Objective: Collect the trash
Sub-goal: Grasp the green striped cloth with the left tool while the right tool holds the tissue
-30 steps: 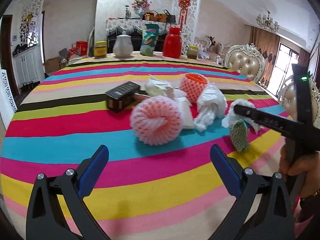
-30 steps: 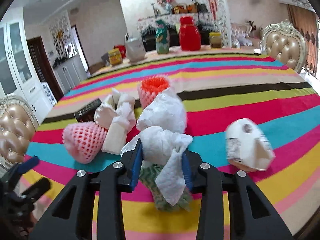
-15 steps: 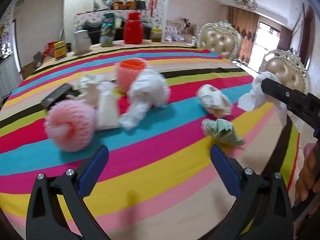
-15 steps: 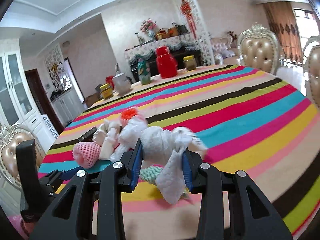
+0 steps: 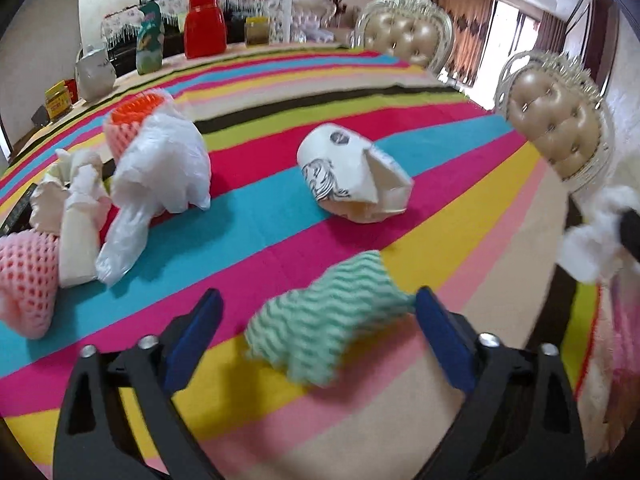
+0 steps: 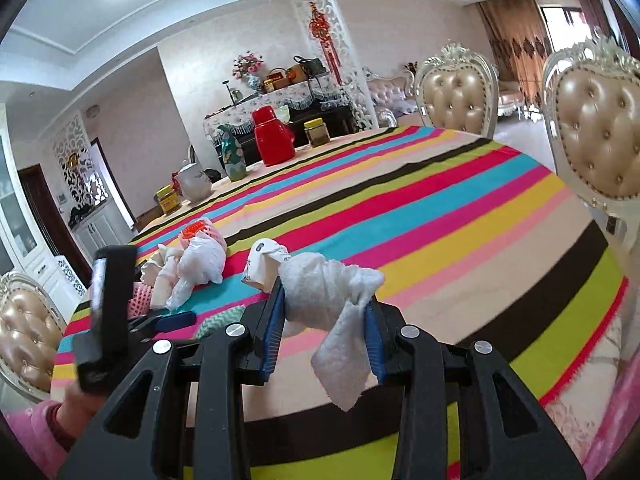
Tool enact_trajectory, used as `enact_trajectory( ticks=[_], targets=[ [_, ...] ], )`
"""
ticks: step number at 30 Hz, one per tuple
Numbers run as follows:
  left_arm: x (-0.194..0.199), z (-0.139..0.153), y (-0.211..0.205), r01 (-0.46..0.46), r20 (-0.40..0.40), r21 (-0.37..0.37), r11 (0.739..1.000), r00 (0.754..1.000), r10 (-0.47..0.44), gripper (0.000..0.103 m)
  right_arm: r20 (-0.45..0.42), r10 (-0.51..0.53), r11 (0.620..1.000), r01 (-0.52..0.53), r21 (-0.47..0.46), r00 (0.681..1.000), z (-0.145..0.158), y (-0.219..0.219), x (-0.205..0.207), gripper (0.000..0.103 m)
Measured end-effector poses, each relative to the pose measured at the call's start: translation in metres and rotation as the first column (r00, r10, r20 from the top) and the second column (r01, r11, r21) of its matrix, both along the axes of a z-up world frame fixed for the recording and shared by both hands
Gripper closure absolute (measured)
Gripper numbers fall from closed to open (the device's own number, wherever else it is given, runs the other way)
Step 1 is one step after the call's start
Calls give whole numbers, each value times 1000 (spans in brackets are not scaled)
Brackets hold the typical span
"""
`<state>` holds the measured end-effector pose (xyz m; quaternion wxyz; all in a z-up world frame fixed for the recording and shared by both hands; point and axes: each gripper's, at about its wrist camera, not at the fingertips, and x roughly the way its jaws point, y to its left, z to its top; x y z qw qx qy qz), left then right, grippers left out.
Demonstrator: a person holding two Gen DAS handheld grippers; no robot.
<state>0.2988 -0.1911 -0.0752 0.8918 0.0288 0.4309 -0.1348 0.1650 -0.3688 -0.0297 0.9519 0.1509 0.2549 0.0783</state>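
Bright stripes of pink, yellow, blue and black cover the tablecloth (image 5: 280,216) on a large dining table in an ornate room. At its near edge, the left gripper (image 5: 316,330) has blue pads set wide apart; its jaws have just been closing. A crumpled green-and-white wavy cloth (image 5: 320,328) lies on the cloth between them, with its right tip at the right pad and a gap on the left. The right gripper (image 6: 324,332) clamps a wad of white tissue (image 6: 332,300), lifted off the table, with one end hanging down. Beyond the green cloth lies a crushed paper cup (image 5: 352,176). Farther left is a heap of trash: a white plastic bag (image 5: 160,172), crumpled paper, and pink foam fruit nets (image 5: 24,280). At the far edge stand a red jug (image 6: 274,136), jars and a white pot. Padded cream chairs (image 6: 600,140) ring the table.
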Motion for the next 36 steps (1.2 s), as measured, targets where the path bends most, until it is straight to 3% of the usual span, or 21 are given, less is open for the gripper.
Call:
enact_trajectory(
  ticks=[3,4,5,7,14,20,26,36],
  targets=[
    [2,-3,-4,40,-30,-21,999,999,-40,39,-9,2,1000,-2,-3,1000,-4,-1,-1,67],
    [-2,-2,-7,73,-34,-31,997,997,-75,60,-10,3,1000,-3,-5,1000,-5,-2,-3,67],
    [-7,-1,-9,93,-31,-35,995,995,-94,68,-11,5,1000,-5,-6,1000,-6,-1,-4,67],
    [-23,5,-11,88,30,9,996,996,-88,73,-14,7,1000,-7,-9,1000,-6,0,-6,67],
    [-60,20,0,65,120,-14,998,991,-63,74,-18,20,998,-21,-55,1000,-6,13,-21,67],
    [-98,37,8,64,204,-103,993,978,-42,73,-24,16,993,-19,-118,1000,-6,24,-39,67],
    [-124,49,-2,123,249,-157,980,965,-81,72,-23,-12,986,8,-166,1000,-10,25,-59,67],
    [-147,58,-35,236,301,-158,959,936,-181,72,3,-119,977,118,-177,993,-7,-8,-103,67]
  ],
)
